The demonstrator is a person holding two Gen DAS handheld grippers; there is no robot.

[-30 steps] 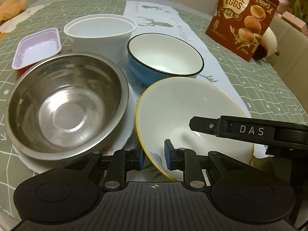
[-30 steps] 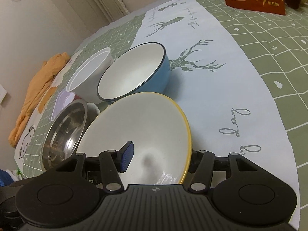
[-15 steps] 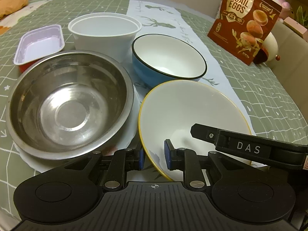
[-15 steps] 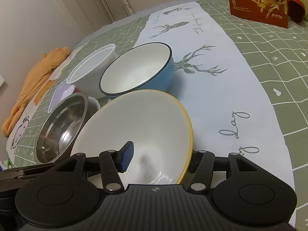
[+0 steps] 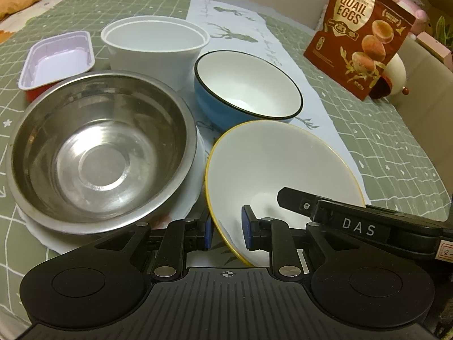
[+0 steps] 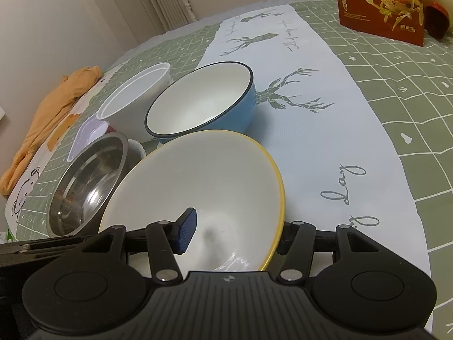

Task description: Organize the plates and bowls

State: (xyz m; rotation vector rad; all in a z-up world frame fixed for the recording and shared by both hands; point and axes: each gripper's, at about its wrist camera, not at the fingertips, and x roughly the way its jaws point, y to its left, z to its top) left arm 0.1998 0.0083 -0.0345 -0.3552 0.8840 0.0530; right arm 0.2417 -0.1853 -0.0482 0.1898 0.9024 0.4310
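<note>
With its rim caught from two sides, the white, yellow-rimmed ceramic bowl (image 5: 283,167) sits tilted, mouth facing up and away from both cameras. The left gripper (image 5: 225,231) pinches the near-left rim, narrowly parted; the right gripper (image 6: 235,236), wider, straddles the right rim. It hangs just before the blue enamel bowl (image 5: 246,87), beside the round steel bowl (image 5: 99,153).

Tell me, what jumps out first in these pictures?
The yellow-rimmed bowl, front and centre, with the left gripper and right gripper both straddling its rim. Left of it sits the shiny steel bowl on a white plate; the blue bowl sits just behind.
</note>
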